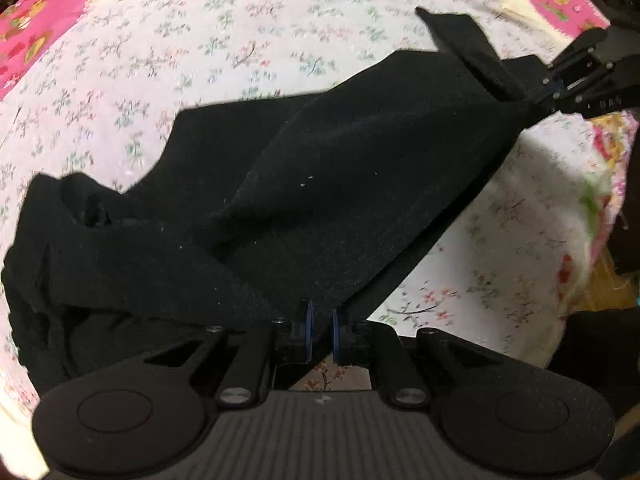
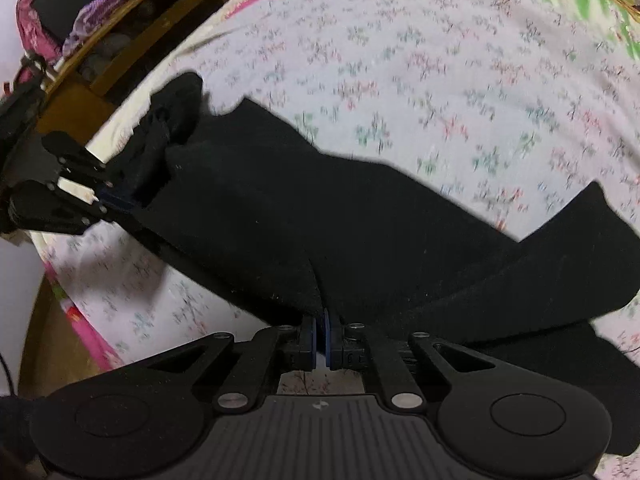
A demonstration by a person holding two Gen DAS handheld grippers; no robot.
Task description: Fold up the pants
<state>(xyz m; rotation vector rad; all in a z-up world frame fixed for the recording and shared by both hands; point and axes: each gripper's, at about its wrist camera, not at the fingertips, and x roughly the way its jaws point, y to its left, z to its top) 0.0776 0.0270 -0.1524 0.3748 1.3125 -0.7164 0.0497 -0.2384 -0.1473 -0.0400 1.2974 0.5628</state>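
No legible writing; left tool and right tool both clamp the black pants.

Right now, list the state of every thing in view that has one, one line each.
pants: black, lifted off the sheet, stretched between both grippers, the rest trailing rumpled.
left gripper: shut on the pants' edge.
right gripper: shut on the pants' edge.
floral bedsheet: spread flat under the pants.
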